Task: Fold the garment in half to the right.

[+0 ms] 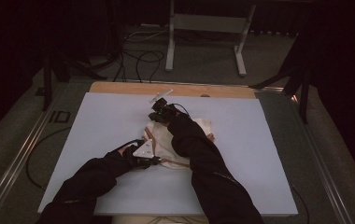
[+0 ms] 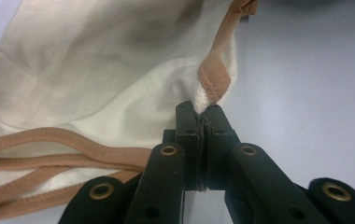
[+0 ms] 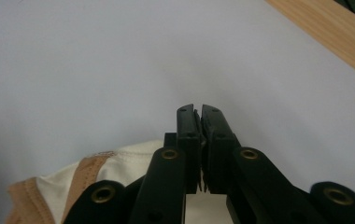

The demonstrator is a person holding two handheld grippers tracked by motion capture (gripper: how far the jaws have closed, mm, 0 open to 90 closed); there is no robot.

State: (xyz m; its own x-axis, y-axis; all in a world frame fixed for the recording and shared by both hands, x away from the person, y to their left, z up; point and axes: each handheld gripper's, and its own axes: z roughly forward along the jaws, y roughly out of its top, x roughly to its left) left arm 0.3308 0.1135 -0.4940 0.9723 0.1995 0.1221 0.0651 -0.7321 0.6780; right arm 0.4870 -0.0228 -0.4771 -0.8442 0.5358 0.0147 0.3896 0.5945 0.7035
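So the cream bag with tan straps lies crumpled about mid-table, on the white sheet. The left gripper sits at the bag's near-left edge, its jaws clenched on a bit of the bag's white hem right by a tan strap loop. The right gripper is at the bag's far edge, jaws pressed together, and I can't make out any cloth between them. No logo, label or writing readable on the bag.
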